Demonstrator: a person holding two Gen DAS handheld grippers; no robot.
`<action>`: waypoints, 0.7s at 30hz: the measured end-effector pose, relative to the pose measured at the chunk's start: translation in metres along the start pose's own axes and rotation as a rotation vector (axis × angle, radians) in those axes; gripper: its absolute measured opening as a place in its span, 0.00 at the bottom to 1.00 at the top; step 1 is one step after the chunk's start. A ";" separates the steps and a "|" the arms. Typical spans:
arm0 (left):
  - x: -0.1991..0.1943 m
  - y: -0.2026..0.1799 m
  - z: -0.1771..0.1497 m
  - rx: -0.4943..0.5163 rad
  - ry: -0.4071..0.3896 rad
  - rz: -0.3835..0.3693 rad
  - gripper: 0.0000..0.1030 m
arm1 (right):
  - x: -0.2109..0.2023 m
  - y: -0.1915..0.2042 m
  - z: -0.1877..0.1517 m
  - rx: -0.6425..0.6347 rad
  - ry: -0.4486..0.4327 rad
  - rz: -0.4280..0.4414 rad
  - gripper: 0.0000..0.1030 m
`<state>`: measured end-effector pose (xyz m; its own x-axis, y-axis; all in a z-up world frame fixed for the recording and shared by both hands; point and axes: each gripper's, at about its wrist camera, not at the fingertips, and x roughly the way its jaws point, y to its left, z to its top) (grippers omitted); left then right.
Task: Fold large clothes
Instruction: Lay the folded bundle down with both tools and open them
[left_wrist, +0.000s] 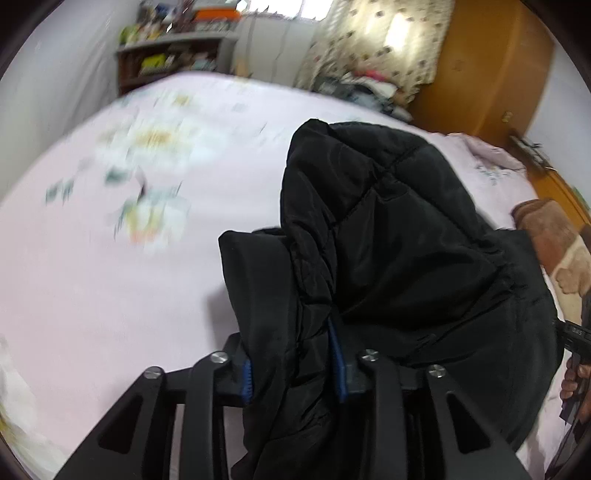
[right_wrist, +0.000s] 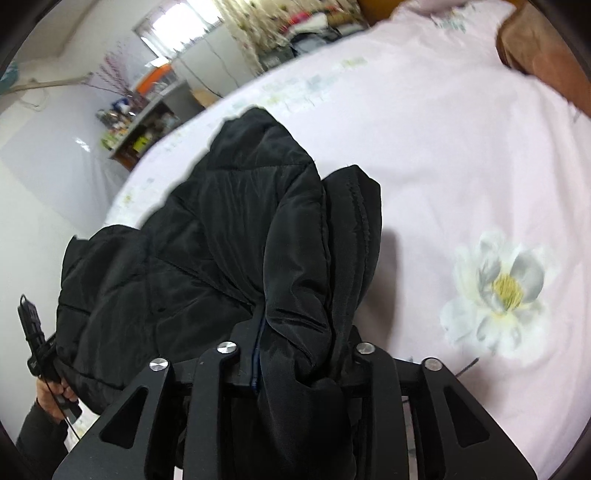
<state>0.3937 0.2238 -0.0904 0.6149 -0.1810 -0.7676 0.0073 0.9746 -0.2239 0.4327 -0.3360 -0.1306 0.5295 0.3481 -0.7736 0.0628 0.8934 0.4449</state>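
A black quilted padded jacket (left_wrist: 388, 229) hangs bunched above a pink bed sheet (left_wrist: 92, 277). My left gripper (left_wrist: 295, 373) is shut on a thick fold of the jacket, with blue pads (left_wrist: 246, 380) showing at both sides of the cloth. My right gripper (right_wrist: 301, 365) is shut on another fold of the same jacket (right_wrist: 207, 251), which drapes up and to the left in the right wrist view. Both grippers hold the jacket lifted off the sheet (right_wrist: 461, 155). The fingertips are hidden by the fabric.
The bed sheet has a white flower print (right_wrist: 498, 288). A brown pillow or cushion (left_wrist: 554, 240) lies at the bed's right side. A cluttered shelf (left_wrist: 173, 55), a curtain (left_wrist: 373, 40) and an orange-brown wardrobe (left_wrist: 487, 74) stand beyond the bed.
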 end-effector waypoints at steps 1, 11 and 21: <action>0.002 0.008 -0.005 -0.029 0.003 -0.005 0.44 | 0.003 -0.005 -0.001 0.018 0.007 0.001 0.39; -0.078 0.037 -0.012 -0.118 -0.162 0.066 0.46 | -0.053 -0.012 -0.013 0.017 -0.105 -0.018 0.50; -0.053 -0.045 -0.025 0.095 -0.093 0.023 0.47 | -0.045 0.045 -0.029 -0.198 -0.112 -0.125 0.50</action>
<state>0.3405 0.1861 -0.0547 0.6862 -0.1493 -0.7119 0.0637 0.9873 -0.1456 0.3872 -0.3033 -0.0890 0.6190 0.2073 -0.7575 -0.0270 0.9696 0.2433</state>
